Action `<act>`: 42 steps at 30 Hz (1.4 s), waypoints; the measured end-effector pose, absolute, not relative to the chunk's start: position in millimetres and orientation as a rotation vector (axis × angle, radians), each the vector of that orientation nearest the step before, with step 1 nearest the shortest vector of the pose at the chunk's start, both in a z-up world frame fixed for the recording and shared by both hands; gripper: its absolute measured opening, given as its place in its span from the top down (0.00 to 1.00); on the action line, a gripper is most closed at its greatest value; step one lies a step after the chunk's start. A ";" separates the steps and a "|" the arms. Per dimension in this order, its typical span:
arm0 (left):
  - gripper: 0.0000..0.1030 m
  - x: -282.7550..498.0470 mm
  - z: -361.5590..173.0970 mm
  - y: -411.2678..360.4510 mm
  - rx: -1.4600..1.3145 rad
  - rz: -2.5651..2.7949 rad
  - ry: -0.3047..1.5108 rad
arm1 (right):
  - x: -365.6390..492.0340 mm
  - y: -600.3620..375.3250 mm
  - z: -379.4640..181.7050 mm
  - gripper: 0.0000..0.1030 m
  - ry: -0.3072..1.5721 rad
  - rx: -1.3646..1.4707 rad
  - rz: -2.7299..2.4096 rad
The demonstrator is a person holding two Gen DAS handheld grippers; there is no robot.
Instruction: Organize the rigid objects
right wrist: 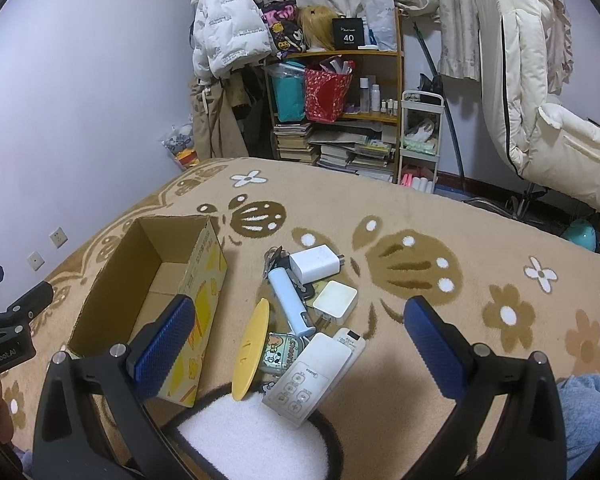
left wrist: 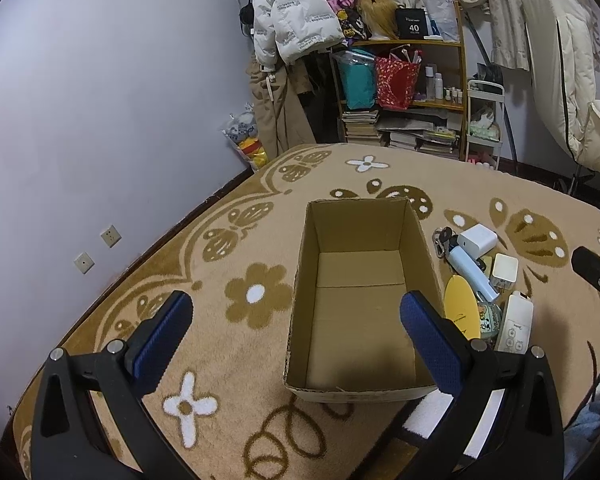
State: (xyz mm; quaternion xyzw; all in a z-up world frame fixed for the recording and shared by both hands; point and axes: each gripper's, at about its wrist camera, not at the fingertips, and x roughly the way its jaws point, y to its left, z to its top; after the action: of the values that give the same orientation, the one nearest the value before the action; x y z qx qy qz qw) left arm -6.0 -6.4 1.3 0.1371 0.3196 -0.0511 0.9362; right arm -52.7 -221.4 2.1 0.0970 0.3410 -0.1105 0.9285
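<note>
From the left wrist view, the left tongs (left wrist: 296, 320) hung with their blue pads wide apart and nothing between them, above the patterned blanket (left wrist: 240, 240). The cardboard box (left wrist: 360, 394) sat open and empty straight ahead. The rigid objects lay heaped just beside its right wall: a white charger (left wrist: 477, 239), a pale blue tube (left wrist: 470, 270), a yellow disc (left wrist: 462, 306) and a white remote (left wrist: 514, 326). The right pad partly hid the disc and the box wall here, so judging clearance on that side looked unreliable.

From the right wrist view, the right tongs (right wrist: 298, 322) were likewise spread and empty, poised over the pile. The remote (right wrist: 312, 372) lay across a second slim white device and touched a small cartoon-printed case (right wrist: 282, 354); the disc (right wrist: 250, 350) leaned on edge against that case; a square white adapter (right wrist: 335, 300) lay against the tube (right wrist: 290, 300).

The risk, as I judged it, was the crowding: closing on one item could drag or tip its neighbours, and the disc could slip from the pads. The soft blanket might also let the light box shift if nudged.
</note>
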 end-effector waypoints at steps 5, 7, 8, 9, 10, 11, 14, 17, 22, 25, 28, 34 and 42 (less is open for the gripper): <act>0.00 -7.3 0.4 -6.6 0.273 -0.106 0.655 | -52.8 -220.9 -0.1 0.00 0.702 0.198 -0.223; 0.00 -6.9 0.6 -5.3 0.274 -0.107 0.657 | -52.4 -221.2 -0.1 0.00 0.703 0.197 -0.220; 0.00 -7.8 0.8 -5.9 0.275 -0.105 0.657 | -53.3 -220.9 -1.0 0.00 0.703 0.195 -0.220; 0.00 -7.4 1.2 -5.3 0.275 -0.106 0.658 | -52.5 -220.6 -0.6 0.00 0.703 0.194 -0.221; 0.00 -7.0 1.4 -4.9 0.274 -0.107 0.658 | -52.1 -220.8 -0.1 0.00 0.704 0.195 -0.221; 0.00 -6.6 1.1 -4.3 0.274 -0.107 0.659 | -52.4 -220.8 -0.5 0.00 0.703 0.194 -0.221; 0.00 -6.4 0.7 -4.0 0.275 -0.109 0.661 | -52.5 -220.9 -0.7 0.00 0.705 0.193 -0.223; 0.00 -5.3 0.2 -3.7 0.277 -0.111 0.664 | -52.7 -221.0 -1.3 0.00 0.706 0.196 -0.222; 0.00 -4.4 -1.1 -3.5 0.278 -0.112 0.666 | -53.1 -220.3 -2.6 0.00 0.705 0.189 -0.223; 0.00 -4.2 -1.5 -3.6 0.278 -0.112 0.668 | -52.4 -220.8 -1.2 0.00 0.706 0.194 -0.221; 0.00 -4.3 -1.5 -3.7 0.278 -0.112 0.667 | -52.3 -220.6 -1.1 0.00 0.705 0.191 -0.222; 0.00 -3.0 -2.0 -3.8 0.281 -0.111 0.670 | -52.3 -220.5 -0.5 0.00 0.704 0.192 -0.223; 0.00 -3.4 -5.3 -2.9 0.281 -0.113 0.673 | -54.1 -220.8 -2.1 0.00 0.701 0.196 -0.213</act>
State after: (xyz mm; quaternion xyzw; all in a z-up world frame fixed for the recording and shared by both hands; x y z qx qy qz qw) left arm -3.4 -2.9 -5.3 0.1374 0.3289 -0.0550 0.9327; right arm -54.1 -220.8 -2.1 0.0956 0.3420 -0.1040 0.9290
